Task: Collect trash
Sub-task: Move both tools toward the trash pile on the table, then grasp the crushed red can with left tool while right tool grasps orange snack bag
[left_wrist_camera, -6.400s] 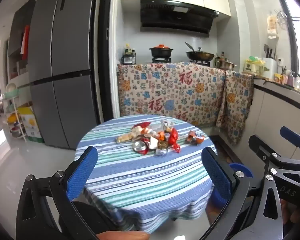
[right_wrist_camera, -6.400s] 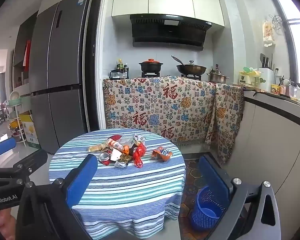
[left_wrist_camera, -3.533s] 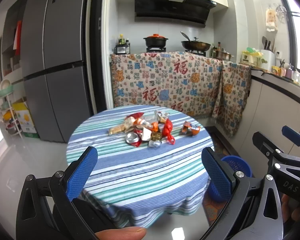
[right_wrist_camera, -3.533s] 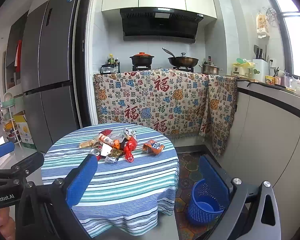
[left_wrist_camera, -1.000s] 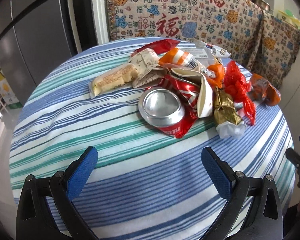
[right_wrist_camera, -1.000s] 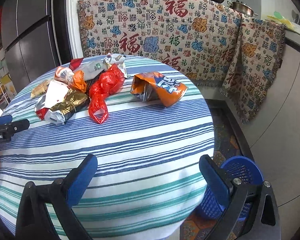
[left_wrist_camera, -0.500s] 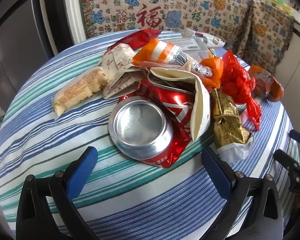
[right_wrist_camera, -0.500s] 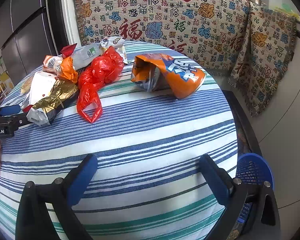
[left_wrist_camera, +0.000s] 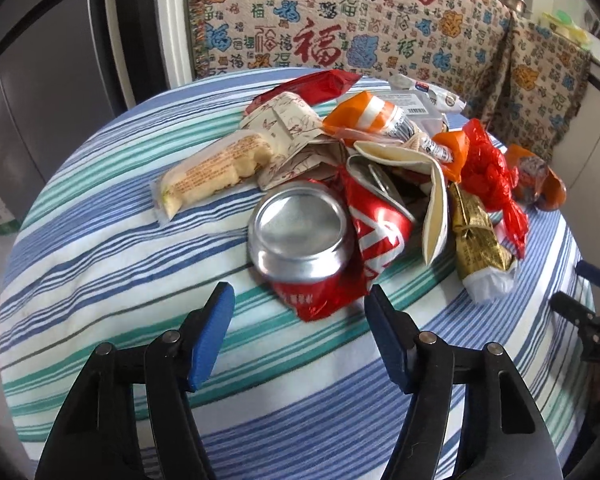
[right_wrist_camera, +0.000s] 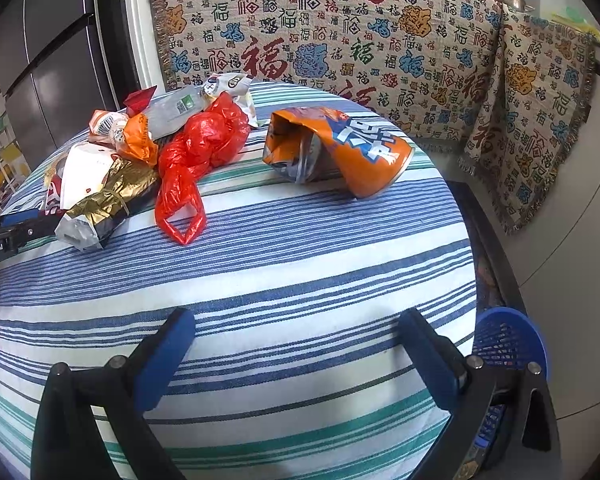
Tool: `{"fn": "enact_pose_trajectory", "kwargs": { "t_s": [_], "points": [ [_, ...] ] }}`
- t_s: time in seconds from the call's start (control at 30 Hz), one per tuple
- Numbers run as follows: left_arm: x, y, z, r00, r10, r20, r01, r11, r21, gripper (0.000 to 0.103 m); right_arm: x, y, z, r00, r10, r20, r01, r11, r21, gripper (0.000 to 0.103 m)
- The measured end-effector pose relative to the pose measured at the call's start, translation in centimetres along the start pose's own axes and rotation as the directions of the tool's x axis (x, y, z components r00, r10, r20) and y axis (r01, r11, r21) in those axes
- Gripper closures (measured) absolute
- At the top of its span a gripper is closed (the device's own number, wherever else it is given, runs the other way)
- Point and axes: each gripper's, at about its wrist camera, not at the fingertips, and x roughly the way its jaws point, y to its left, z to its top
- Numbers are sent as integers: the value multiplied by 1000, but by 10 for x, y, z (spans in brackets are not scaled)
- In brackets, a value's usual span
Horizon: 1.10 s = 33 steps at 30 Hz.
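While the left gripper [left_wrist_camera: 300, 304] hovers just short of the crushed red can [left_wrist_camera: 320, 240] at twelve o'clock, its jaws have just been closing yet stand apart, empty. Right gripper [right_wrist_camera: 296, 330] jaws gape over the striped surface [right_wrist_camera: 300, 264]; blue basket [right_wrist_camera: 508, 340] at three o'clock.

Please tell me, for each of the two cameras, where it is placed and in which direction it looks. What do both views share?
Left wrist: sits on the left gripper, looking down along its open fingers, which have just been closing with nothing between them, at the crushed red can; the right gripper's tips show at the right edge.
Right wrist: sits on the right gripper, open, looking down over the striped tablecloth toward the orange bag; the blue basket stands beside the table.
Shared: red plastic bag, gold wrapper, patterned cloth.
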Motion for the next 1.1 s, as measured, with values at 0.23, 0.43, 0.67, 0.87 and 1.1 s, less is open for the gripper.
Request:
{"fn": "enact_pose_trajectory", "kwargs": {
  "t_s": [0.23,0.43,0.67,0.87,1.1],
  "points": [
    [-16,15,-17,1000,1,7,-1,999,-46,18,-1,-3,-1,1000,14,9,-13,1000,-12,0],
    [-22,-9,4,994,-50,95,50,999,6,18,0,-3,0,1000,3,7,-3,1000,-3,0],
    [-8,-34,27,991,-59,117,57,998,21,33,-5,-13,1,1000,24,16,-25,999,46,0],
    [-1,-43,29,991,-64,117,59,997,39,33,-22,-67,33,990,48,136,-80,968,236,0],
    [3,-52,28,990,-100,102,95,994,60,57,12,-61,79,986,133,99,-145,982,123,0]
  ]
}}
